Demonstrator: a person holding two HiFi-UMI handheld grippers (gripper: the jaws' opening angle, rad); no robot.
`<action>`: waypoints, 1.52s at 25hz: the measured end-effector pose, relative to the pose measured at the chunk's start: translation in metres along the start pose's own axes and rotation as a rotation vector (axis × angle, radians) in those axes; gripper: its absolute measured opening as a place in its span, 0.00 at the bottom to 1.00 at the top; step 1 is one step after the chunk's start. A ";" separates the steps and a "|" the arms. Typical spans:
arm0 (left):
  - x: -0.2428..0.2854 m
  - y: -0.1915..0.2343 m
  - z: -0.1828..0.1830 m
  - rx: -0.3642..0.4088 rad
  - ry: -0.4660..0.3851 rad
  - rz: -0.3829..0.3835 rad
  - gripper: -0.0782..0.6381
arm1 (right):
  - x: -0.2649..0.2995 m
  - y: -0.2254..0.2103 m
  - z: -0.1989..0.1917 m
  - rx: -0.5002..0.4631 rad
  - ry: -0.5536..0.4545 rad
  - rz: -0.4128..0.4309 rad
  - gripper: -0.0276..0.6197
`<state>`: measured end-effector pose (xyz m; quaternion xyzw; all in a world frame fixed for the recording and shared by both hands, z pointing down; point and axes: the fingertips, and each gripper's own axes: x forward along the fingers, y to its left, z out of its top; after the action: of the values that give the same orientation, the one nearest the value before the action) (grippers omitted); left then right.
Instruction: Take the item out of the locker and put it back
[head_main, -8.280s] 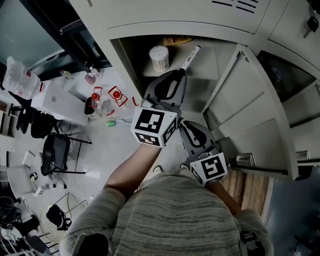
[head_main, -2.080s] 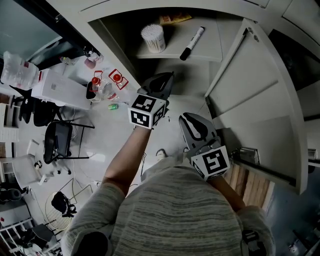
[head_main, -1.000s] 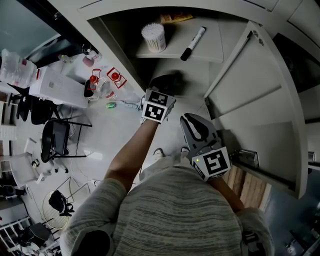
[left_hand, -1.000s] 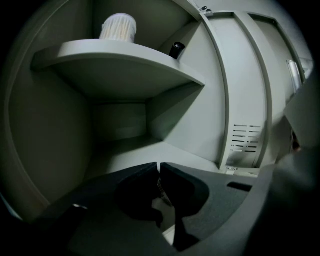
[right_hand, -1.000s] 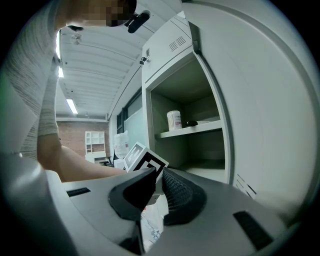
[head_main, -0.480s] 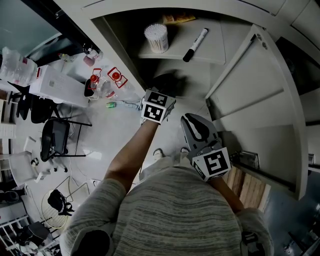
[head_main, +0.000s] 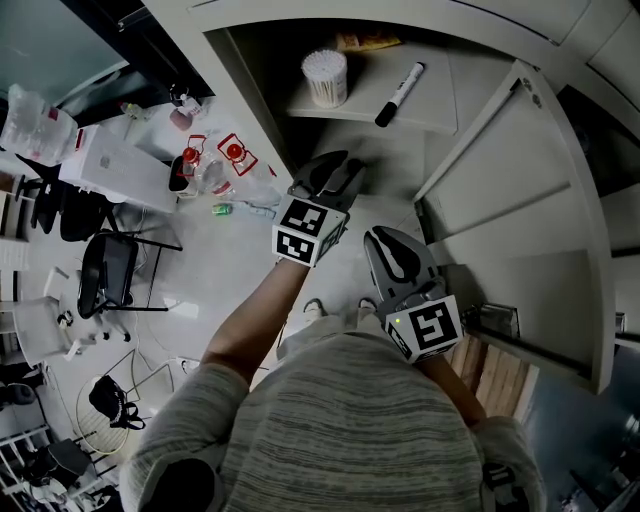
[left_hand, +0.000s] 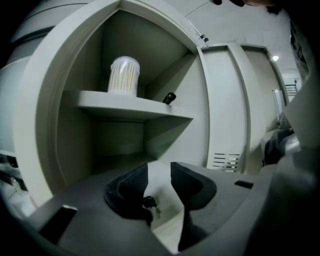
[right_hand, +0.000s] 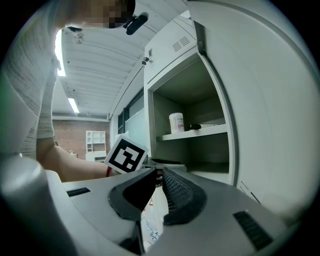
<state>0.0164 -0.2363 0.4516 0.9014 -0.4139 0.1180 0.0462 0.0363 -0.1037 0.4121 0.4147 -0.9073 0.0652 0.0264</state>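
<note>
Marker (head_main: 400, 80) lies on the locker shelf (head_main: 445, 108), toward its right side and apart from the cotton-swab jar (head_main: 325, 77). Some seconds earlier it was carried in the left gripper (head_main: 340, 172), which is now below the shelf's front edge. The right gripper (head_main: 386, 240) sits lower.

Left gripper view: the jaws have just been opening and stand apart with nothing between them; the marker's tip shows at the shelf edge.

Right gripper view: the jaws are nearly together on nothing.

The return step appears complete.
</note>
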 end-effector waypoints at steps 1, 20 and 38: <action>-0.005 -0.002 0.003 -0.002 -0.014 -0.006 0.31 | 0.000 0.000 0.001 0.001 -0.004 0.001 0.13; -0.109 -0.018 0.016 -0.071 -0.158 -0.027 0.12 | 0.015 0.015 0.028 -0.084 -0.024 0.050 0.13; -0.149 -0.027 -0.004 -0.171 -0.220 -0.100 0.12 | 0.025 0.031 0.036 -0.164 0.011 0.054 0.08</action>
<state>-0.0578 -0.1084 0.4188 0.9212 -0.3797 -0.0195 0.0829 -0.0036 -0.1074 0.3756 0.3859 -0.9203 -0.0063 0.0633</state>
